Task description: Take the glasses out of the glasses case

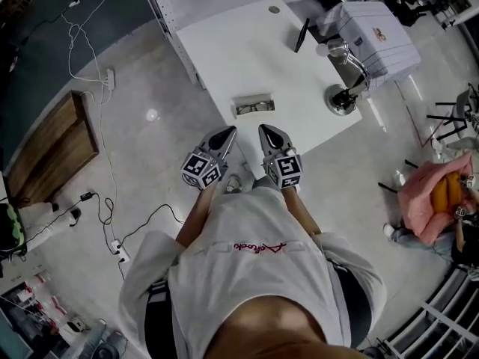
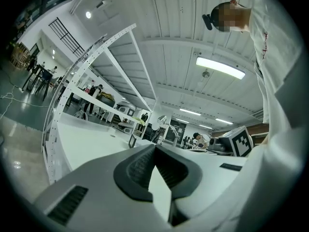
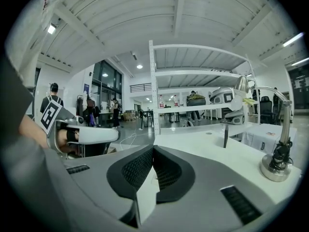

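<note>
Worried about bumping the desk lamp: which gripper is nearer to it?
Right. In the head view the right gripper is down-left of the desk lamp; the left gripper is farther left, beyond it.

Surface: white table (image 1: 239, 58) is carrying four things | near edge: glasses case (image 1: 254, 105) is lying flat, apart from the rest | right corner: desk lamp (image 1: 342, 99) is sitting on its round base | far side: dark slim slab (image 1: 301, 36) is standing upright, small round disc (image 1: 274, 9) is lying beyond it
</note>
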Demonstrator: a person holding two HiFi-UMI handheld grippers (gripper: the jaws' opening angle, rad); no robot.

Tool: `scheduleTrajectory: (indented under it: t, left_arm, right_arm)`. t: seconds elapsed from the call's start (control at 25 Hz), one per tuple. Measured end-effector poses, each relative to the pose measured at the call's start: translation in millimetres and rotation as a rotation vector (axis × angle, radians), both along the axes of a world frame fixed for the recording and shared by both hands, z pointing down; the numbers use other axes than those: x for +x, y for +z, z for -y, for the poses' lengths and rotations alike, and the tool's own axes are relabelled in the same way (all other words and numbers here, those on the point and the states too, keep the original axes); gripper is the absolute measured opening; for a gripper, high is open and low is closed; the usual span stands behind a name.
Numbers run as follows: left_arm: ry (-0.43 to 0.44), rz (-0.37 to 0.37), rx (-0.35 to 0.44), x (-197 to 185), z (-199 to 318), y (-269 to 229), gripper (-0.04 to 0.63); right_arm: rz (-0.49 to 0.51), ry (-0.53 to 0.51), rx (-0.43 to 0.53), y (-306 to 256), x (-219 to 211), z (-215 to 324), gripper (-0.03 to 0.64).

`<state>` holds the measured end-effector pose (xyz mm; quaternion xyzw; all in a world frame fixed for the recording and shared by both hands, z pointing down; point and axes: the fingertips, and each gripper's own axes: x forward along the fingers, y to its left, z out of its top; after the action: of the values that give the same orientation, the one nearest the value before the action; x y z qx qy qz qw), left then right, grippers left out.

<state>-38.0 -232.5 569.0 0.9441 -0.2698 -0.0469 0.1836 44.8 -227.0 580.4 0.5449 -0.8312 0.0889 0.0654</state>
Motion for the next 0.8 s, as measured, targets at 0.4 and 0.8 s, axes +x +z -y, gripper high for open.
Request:
scheduleTrajectory:
  t: [0.4, 0.8]
  left_arm:
    - [-0.067, 0.05, -0.038, 8, 29, 16, 0.023]
    - [-0.097, 0.074, -0.128, 25, 39, 46, 0.023]
  right_arm:
    - [0.023, -0.07, -0.033, 17, 12, 32, -0.006]
    - [0.047, -0.104, -0.148, 58, 26, 38, -0.006]
